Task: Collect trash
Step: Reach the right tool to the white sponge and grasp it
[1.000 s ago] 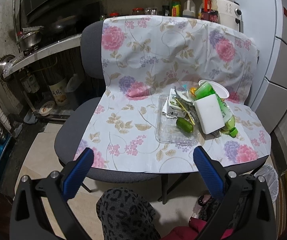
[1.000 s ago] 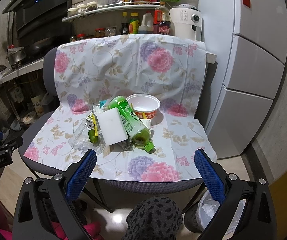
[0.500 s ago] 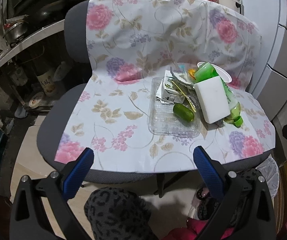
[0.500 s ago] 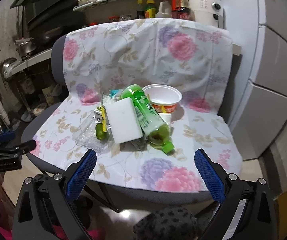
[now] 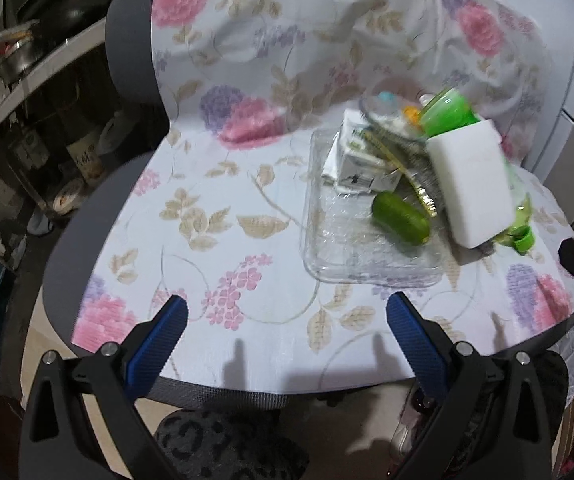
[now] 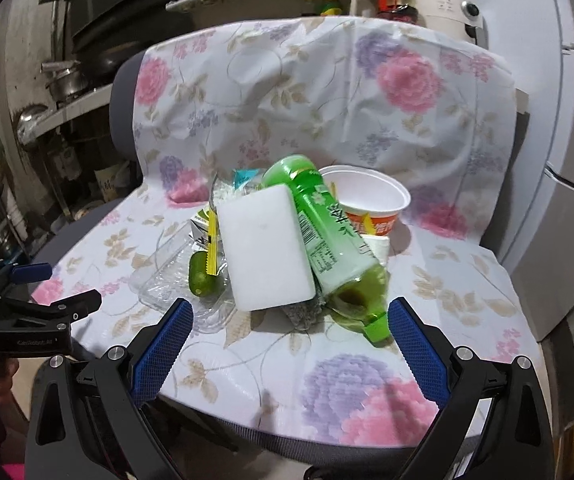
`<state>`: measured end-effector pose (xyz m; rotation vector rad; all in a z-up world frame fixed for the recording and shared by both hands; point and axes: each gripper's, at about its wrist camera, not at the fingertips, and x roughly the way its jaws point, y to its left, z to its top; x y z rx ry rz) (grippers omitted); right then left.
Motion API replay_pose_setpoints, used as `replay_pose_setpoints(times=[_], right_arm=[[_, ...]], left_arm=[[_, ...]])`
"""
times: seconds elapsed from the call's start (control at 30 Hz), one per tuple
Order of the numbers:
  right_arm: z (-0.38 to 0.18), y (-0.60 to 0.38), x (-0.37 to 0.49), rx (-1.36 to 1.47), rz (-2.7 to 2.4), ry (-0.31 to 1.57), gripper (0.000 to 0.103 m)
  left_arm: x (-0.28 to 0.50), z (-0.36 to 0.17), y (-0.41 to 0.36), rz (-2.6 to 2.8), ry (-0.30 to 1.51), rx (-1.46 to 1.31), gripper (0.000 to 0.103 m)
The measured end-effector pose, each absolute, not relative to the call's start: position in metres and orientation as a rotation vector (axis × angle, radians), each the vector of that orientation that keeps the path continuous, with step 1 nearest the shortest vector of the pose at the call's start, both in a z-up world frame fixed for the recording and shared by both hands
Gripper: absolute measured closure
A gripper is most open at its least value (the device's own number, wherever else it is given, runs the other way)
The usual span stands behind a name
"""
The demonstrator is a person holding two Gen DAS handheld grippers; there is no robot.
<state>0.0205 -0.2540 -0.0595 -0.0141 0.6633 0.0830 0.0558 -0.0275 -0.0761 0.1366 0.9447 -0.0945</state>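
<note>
Grey chair [image 6: 121, 92] draped with floral cloth [image 6: 327, 92], seat carrying the trash heap toward its right half, near the back. Left tongs [image 5: 285, 322] released, jaws spread wide, level over the seat's front edge, empty. Right tongs [image 6: 289, 320] likewise released and empty, hovering at the front edge just before the heap. White foam block [image 6: 263, 252] leaning atop; green bottle [image 6: 327, 236] lying beside it, cap toward the front edge. White bowl [image 6: 371, 200] behind. Clear tray [image 5: 351, 248] left of these, holding a carton [image 5: 357, 160] and small green fruit [image 5: 401, 218].

left gripper [image 5: 285, 312] spread wide, right gripper [image 6: 289, 314] likewise
</note>
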Motion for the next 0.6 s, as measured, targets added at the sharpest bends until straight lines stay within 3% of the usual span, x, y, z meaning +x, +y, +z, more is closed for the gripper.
replay_pose_setpoints(times=[0.6], right_arm=[[-0.096,-0.221,0.097,-0.157,0.036,0.714,0.009]], left_arm=[[0.071,-0.09,-0.017,-0.096,0.968,0.082,0.006]])
